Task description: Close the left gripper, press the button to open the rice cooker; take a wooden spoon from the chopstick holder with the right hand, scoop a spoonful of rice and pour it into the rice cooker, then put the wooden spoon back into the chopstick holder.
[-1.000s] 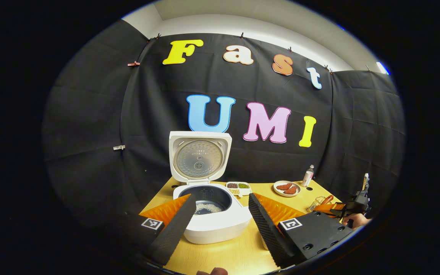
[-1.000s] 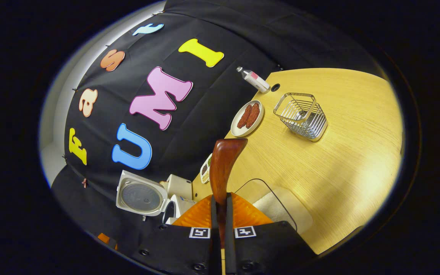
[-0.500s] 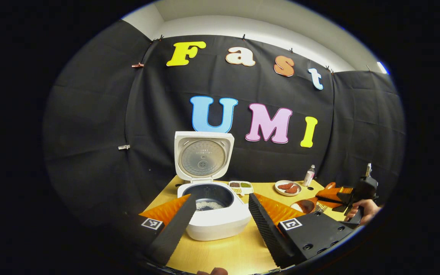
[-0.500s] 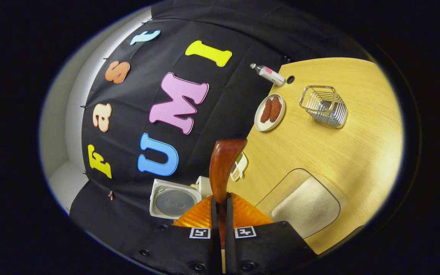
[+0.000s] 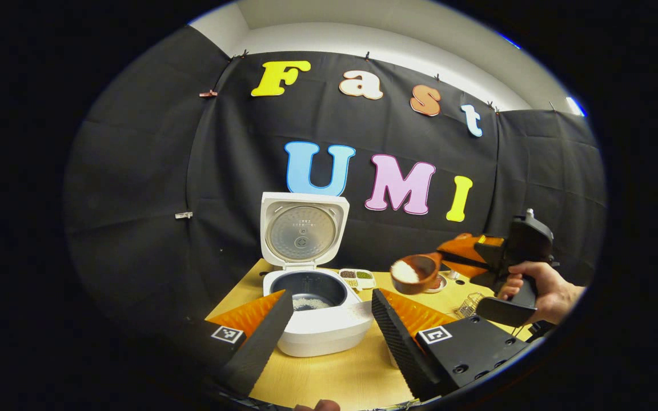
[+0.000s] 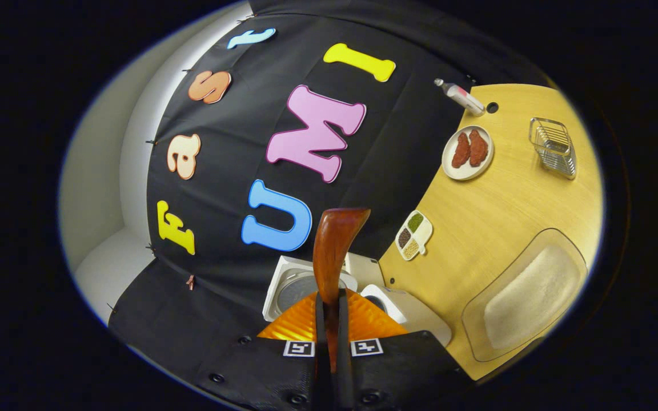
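Gripping wooden spoon with our right gripper, rice-loaded, 3 o'clock of open rice cooker; left gripper open.

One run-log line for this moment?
lid open | left gripper open | right gripper shut on wooden spoon, rice-loaded, beside rice cooker

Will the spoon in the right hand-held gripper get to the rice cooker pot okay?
Probably yes. The rice cooker lid stands open, and nothing lies between the wooden spoon, held in the right hand-held gripper, and the pot.
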Demonstrator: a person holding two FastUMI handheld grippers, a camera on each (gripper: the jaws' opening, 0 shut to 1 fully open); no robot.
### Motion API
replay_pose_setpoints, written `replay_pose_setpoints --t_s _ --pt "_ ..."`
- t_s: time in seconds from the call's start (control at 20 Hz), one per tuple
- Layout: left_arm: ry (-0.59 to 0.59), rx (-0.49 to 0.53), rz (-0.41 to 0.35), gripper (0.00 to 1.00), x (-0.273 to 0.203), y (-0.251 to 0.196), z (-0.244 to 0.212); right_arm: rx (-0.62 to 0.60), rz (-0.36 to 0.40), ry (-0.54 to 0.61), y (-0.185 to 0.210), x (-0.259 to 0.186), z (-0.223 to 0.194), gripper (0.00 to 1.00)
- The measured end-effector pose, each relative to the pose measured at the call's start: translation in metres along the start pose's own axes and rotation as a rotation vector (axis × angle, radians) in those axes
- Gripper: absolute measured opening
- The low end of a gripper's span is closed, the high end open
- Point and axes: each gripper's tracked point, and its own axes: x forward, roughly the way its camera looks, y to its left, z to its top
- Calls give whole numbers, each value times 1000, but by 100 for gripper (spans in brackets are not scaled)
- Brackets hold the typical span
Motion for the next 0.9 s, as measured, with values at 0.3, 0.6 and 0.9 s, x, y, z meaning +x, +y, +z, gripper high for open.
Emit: replay_pose_setpoints --t_s 0.3,0.6,0.9 --pt "13 -18 9 96 2 8 -5 -70 4 36 26 66 -47 8" --pt "15 -35 28 95 6 30 -7 -231 -45 29 20 125 -74 8" --pt "23 -49 39 95 13 39 -12 -422 -99 20 7 156 -89 8"
